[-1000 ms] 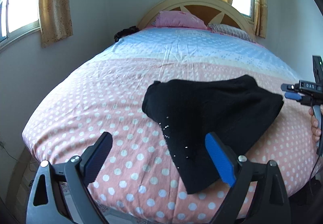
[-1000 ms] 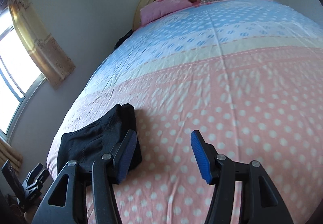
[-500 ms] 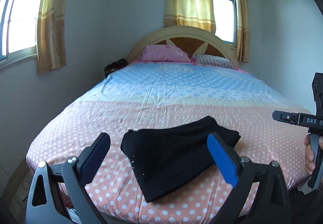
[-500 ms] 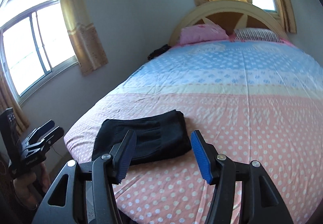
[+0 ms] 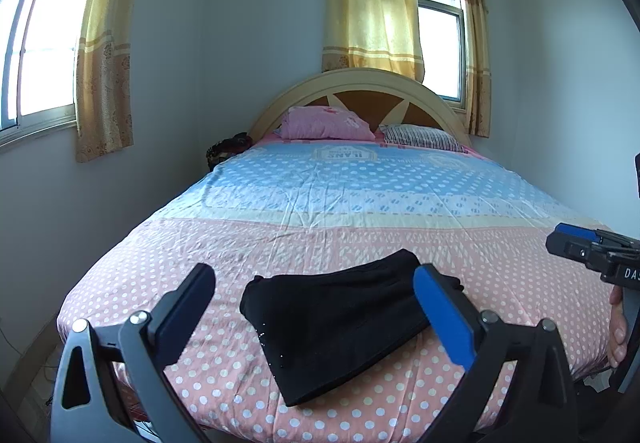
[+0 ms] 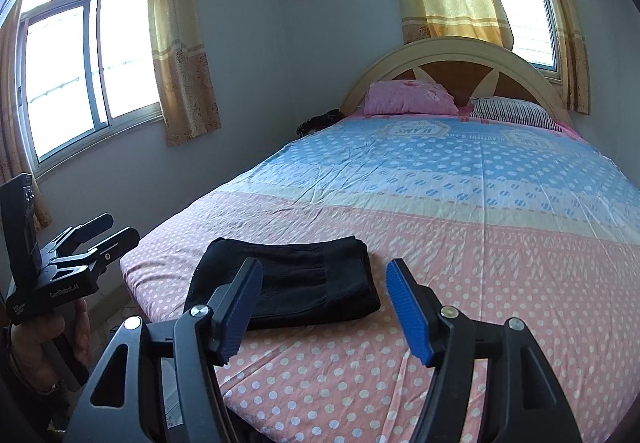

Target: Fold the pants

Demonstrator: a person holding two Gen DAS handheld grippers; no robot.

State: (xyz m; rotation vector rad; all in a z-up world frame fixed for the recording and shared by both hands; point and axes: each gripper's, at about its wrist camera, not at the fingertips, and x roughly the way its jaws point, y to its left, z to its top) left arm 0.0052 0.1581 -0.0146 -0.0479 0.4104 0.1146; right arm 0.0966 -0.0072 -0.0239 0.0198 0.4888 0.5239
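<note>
The black pants (image 5: 336, 323) lie folded in a compact bundle near the foot edge of the bed; they also show in the right wrist view (image 6: 304, 287). My left gripper (image 5: 316, 307) is open and empty, held back from the bed with the pants seen between its fingers. My right gripper (image 6: 324, 307) is open and empty, also held back off the foot of the bed. The right gripper shows at the right edge of the left wrist view (image 5: 576, 243), and the left gripper at the left of the right wrist view (image 6: 108, 231).
The bed (image 5: 360, 203) has a pink and blue dotted sheet, a pink pillow (image 5: 324, 123), a striped pillow (image 5: 420, 137) and a curved headboard (image 5: 360, 87). A dark object (image 5: 228, 147) sits beside the bed's head. Windows with yellow curtains are on two walls.
Both grippers have pulled back and up away from the bed, leaving the folded pants lying on it. The views now take in the whole bed and room.
</note>
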